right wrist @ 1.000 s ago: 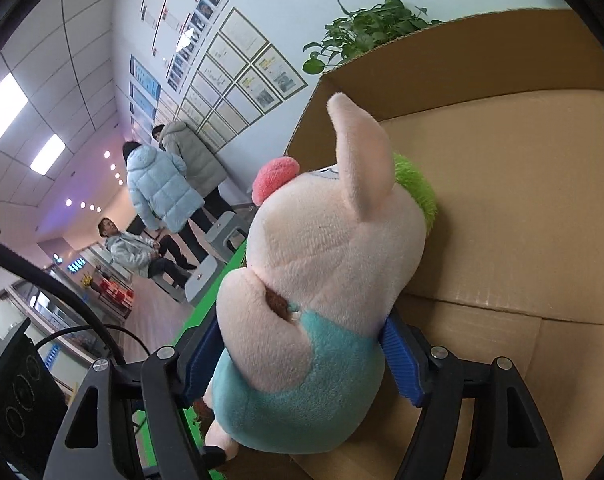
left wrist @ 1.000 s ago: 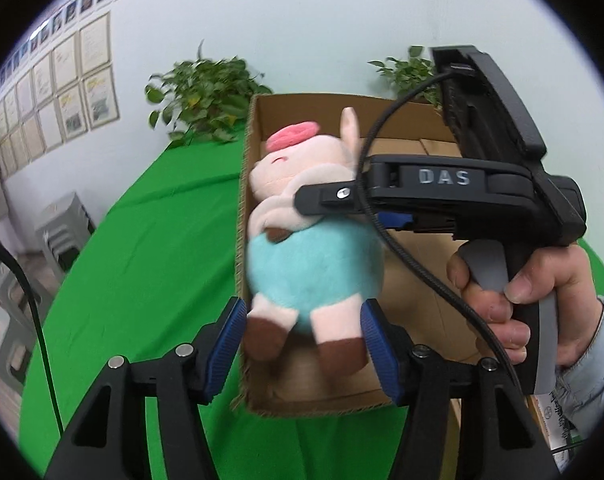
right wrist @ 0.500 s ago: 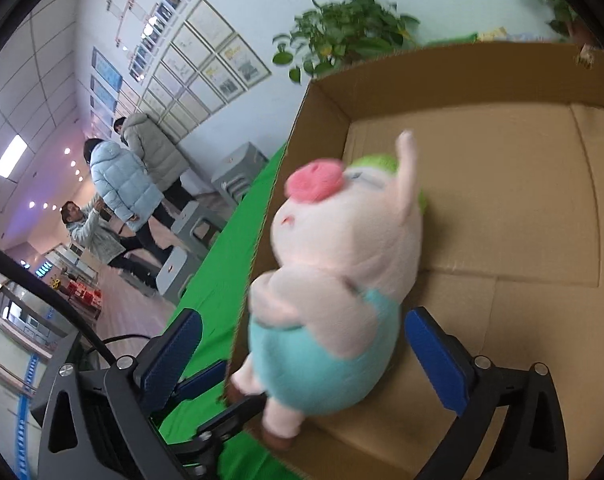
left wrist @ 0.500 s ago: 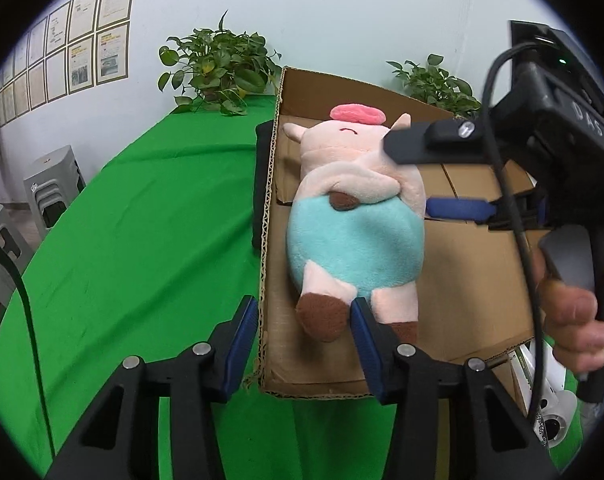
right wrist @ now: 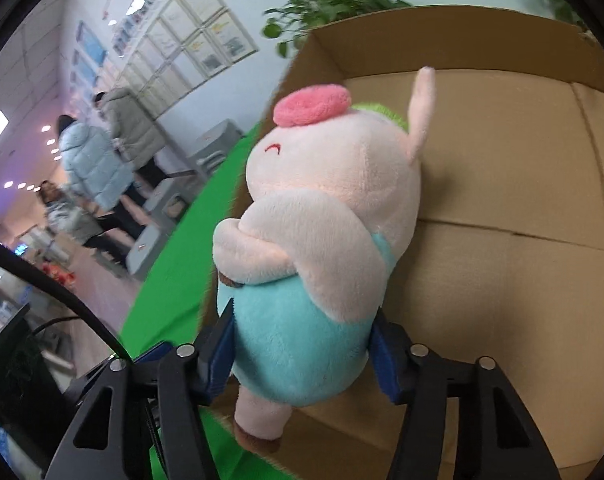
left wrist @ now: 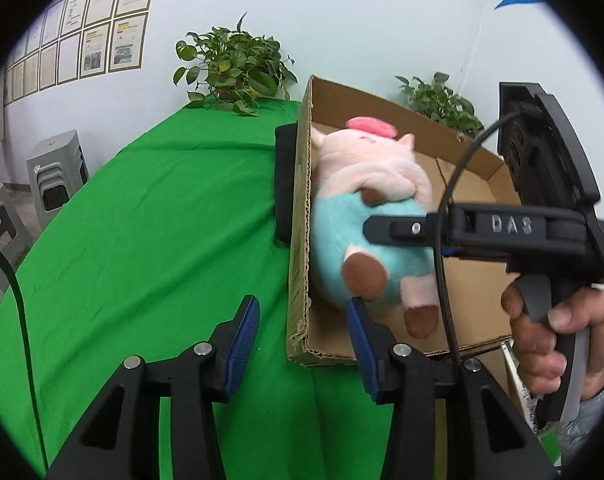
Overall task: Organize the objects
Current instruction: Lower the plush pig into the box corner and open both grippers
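Gripping the pig (right wrist: pixel 302 280) by its teal belly, my right gripper (right wrist: pixel 302 356) has just closed, pads pressing both sides, to settle it against the box (left wrist: pixel 473 288) wall. My left gripper (left wrist: pixel 303 340) has narrowed but holds nothing, straddling the box's near corner; whether it touches cardboard I can't tell.

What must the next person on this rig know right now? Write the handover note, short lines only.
Left claw: open, jaws just been closing, nothing gripped; it hovers at the box's near corner.
Right claw: jaws just been closing, now shut on the toy pig's teal belly.
Toy pig: inside the cardboard box, against one side wall; the box sits on the green table.
Done: pig brought into the box.
Left: release it and pull back. No other items to sort are in view.
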{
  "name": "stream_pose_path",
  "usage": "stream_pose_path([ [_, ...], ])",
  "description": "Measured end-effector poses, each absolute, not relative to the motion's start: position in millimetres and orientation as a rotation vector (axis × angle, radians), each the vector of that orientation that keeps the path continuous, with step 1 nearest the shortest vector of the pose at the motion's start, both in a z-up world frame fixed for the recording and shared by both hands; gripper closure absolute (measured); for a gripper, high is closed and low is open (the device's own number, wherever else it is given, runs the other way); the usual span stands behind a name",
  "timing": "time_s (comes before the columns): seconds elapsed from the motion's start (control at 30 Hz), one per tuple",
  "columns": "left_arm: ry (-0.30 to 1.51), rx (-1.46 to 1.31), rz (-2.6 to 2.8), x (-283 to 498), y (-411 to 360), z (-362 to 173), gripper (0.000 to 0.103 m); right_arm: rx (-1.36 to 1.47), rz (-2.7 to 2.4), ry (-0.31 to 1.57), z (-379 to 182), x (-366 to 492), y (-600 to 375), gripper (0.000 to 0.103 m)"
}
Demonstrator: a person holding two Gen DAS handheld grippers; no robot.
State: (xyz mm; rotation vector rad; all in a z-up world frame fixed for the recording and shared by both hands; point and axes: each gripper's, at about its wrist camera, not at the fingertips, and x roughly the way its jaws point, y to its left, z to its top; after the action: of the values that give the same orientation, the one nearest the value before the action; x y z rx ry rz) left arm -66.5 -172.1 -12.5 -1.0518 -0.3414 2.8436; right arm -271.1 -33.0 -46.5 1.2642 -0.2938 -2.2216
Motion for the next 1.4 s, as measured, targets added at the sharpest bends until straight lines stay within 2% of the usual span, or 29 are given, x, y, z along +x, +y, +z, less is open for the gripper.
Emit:
stream_pose_path([
  [0.1, -0.353, -1.024, 2.835, -60.4, -174.6, -9.9, 0.059, 1.258, -2.245, -0.214, -47.4, -262.6, -53.1, 0.047],
  [0.3, -0.349, -1.015, 2.823, -53.3, -175.1, -8.4, 0.059, 1.329, -2.244, -0.243, -50.3, -253.8, -66.7, 0.040],
  [0.67, -0.390, -0.934, 2.836, -30.9, -182.1, 5.1, 0.059, 1.384, -2.193, -0.183, -62.2, -218.3, -65.6, 0.039],
  [0.77, -0.392, -0.935, 2.849, -28.6, -181.8, 6.4, 0.059, 1.403, -2.183, -0.183, -66.0, -216.2, -67.0, 0.032],
  [0.83, -0.392, -0.941, 2.856, -27.5, -181.3, 7.7, 0.057, 1.402, -2.178, -0.223, -68.2, -214.6, -64.1, 0.022],
  [0.97, -0.365, -0.930, 2.905, -22.2, -181.4, 12.9, 0.056, 1.389, -2.186, -0.314, -72.3, -214.8, -60.2, 0.014],
  [1.03, -0.333, -0.918, 2.953, -18.3, -181.7, 17.4, 0.042, 1.354, -2.223, -0.342, -65.4, -206.9, -50.8, 0.002],
  [1.07, -0.319, -0.905, 2.976, -16.8, -181.4, 20.2, 0.038, 1.314, -2.268, -0.333, -57.8, -198.0, -44.4, 0.000],
  [1.13, -0.266, -0.838, 3.047, -9.3, -178.0, 30.1, 0.023, 1.250, -2.348, -0.290, -41.8, -176.0, -22.4, 0.001],
  [1.3, -0.129, -0.733, 3.118, -0.7, -157.5, 49.4, 0.021, 1.095, -2.580, -0.150, 0.9, -108.1, 19.4, 0.001],
  [1.4, -0.132, -0.738, 3.067, -2.4, -140.4, 52.6, 0.021, 1.029, -2.657, -0.138, 19.8, -60.6, 56.8, 0.001],
])
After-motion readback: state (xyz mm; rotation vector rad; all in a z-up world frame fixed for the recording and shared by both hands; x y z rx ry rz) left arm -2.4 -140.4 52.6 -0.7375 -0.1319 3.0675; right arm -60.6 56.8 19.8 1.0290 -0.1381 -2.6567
